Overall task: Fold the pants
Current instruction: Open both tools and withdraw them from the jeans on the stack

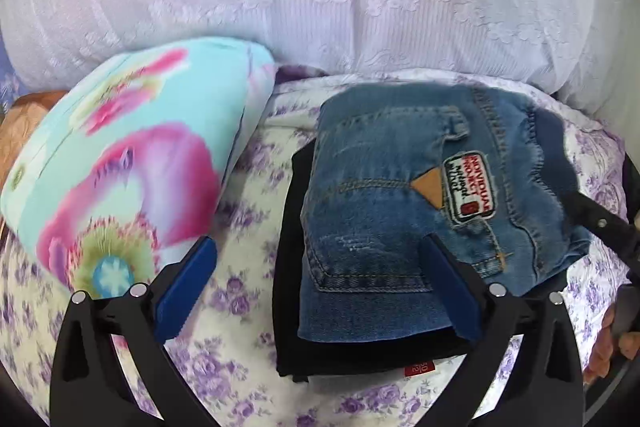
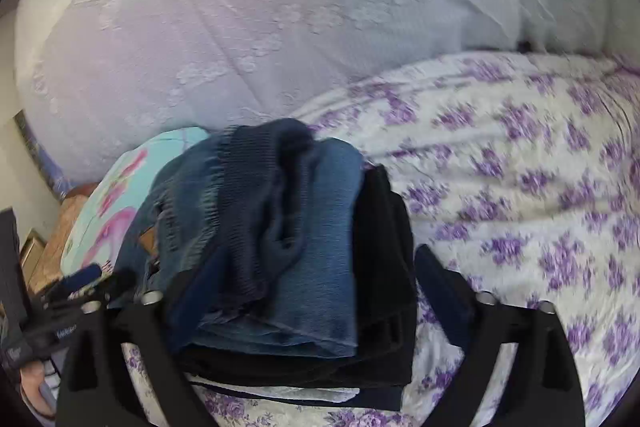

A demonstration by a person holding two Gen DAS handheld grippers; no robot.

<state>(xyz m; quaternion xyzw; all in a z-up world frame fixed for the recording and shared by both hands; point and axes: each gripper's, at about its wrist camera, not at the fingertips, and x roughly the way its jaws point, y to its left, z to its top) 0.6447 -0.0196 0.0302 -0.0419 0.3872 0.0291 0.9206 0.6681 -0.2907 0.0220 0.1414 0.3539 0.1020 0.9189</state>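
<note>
The left gripper (image 1: 316, 255) is being held angled downward, jaws spread wide; nothing is being pinched between its blue pads (image 1: 182, 291). The right gripper (image 2: 304, 279) is likewise being held tilted downward with jaws fully parted, the pads not pressing on anything. A hand (image 1: 612, 343) is being glimpsed at the right edge of the left wrist view, wrapped around the other gripper's handle.

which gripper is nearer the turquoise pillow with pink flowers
Left. The left gripper has one finger right beside the pillow; the right gripper sits across the folded blue jeans from it.
</note>
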